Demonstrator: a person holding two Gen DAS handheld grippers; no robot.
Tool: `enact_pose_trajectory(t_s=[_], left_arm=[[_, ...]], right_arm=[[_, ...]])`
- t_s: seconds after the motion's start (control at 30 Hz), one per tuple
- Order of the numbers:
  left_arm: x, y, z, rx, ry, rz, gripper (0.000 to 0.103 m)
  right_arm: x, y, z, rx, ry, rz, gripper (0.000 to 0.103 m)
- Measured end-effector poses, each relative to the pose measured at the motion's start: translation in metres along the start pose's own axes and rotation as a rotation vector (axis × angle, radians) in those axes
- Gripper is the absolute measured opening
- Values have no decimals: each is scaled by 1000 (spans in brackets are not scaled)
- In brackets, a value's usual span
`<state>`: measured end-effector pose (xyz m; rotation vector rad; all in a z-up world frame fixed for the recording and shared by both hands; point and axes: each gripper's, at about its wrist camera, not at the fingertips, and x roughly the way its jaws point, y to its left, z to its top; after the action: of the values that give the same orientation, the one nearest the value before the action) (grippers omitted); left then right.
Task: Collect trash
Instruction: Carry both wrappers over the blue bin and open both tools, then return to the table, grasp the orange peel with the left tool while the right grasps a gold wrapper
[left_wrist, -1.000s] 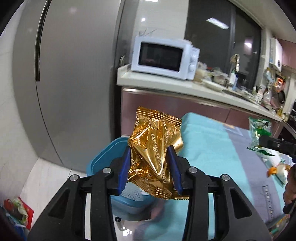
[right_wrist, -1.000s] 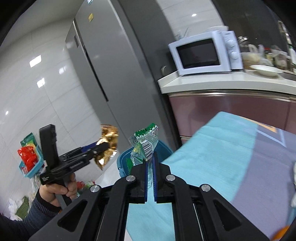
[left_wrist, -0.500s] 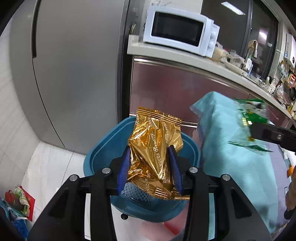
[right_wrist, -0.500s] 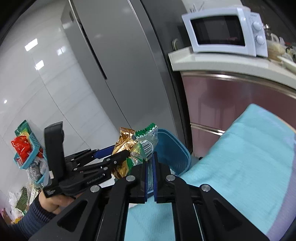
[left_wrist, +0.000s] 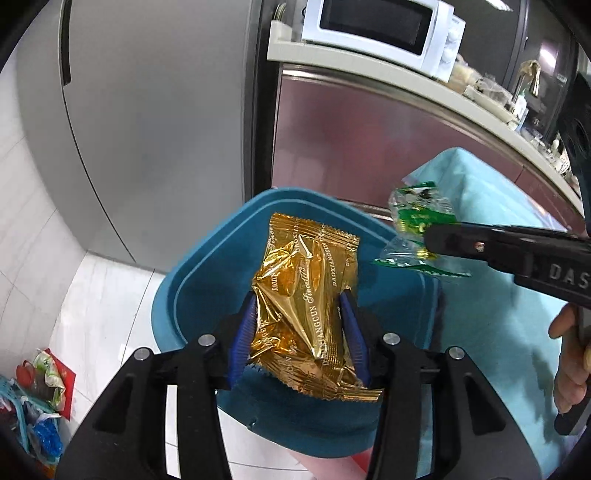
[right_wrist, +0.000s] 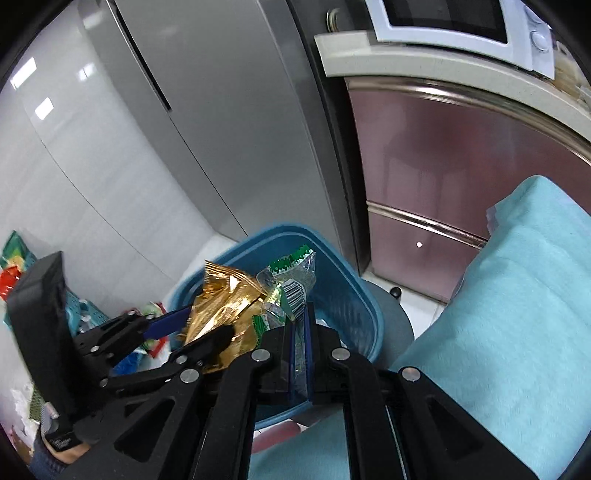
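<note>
We see two pieces of trash held above a blue plastic bin (left_wrist: 192, 280) that stands on the kitchen floor beside a table draped in a teal cloth (left_wrist: 498, 229). The left gripper (left_wrist: 301, 334) carries a gold foil snack wrapper (left_wrist: 306, 314), crumpled and shiny, with crimped seams at both ends and dark lettering printed lengthwise. Its blue pads (left_wrist: 351, 338) sit at the wrapper's two sides; the jaws have just been opening, with the wrapper between them, and we cannot tell whether they press it now. The wrapper hangs directly over the bin's open mouth.

The right gripper (right_wrist: 300, 345) has its jaws pressed nearly together, pinching a clear plastic wrapper (right_wrist: 291, 280) with green serrated edges and a white barcode panel. That wrapper is also over the bin, just beside the gold one, on the side nearer the table. From the left wrist view it appears creased and partly see-through (left_wrist: 421, 221), above the bin's rim. Behind the bin stand a grey refrigerator (left_wrist: 155, 122) and a counter bearing a white microwave (left_wrist: 380, 29).
</note>
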<state>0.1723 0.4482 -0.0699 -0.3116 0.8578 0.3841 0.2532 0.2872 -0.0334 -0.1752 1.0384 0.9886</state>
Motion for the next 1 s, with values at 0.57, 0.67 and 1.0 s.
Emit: enact_pose_trajectory(t_s=[0.57, 0.67, 1.0], left_arm=[[18, -24, 5, 22, 30, 32, 69], [14, -28, 5, 26, 19, 36, 79], [-30, -18, 1, -41, -59, 45, 97]], right_arm=[[24, -6, 6, 23, 88, -29, 19], [25, -5, 7, 14, 94, -31, 24], [-29, -34, -4, 166, -118, 103, 66]])
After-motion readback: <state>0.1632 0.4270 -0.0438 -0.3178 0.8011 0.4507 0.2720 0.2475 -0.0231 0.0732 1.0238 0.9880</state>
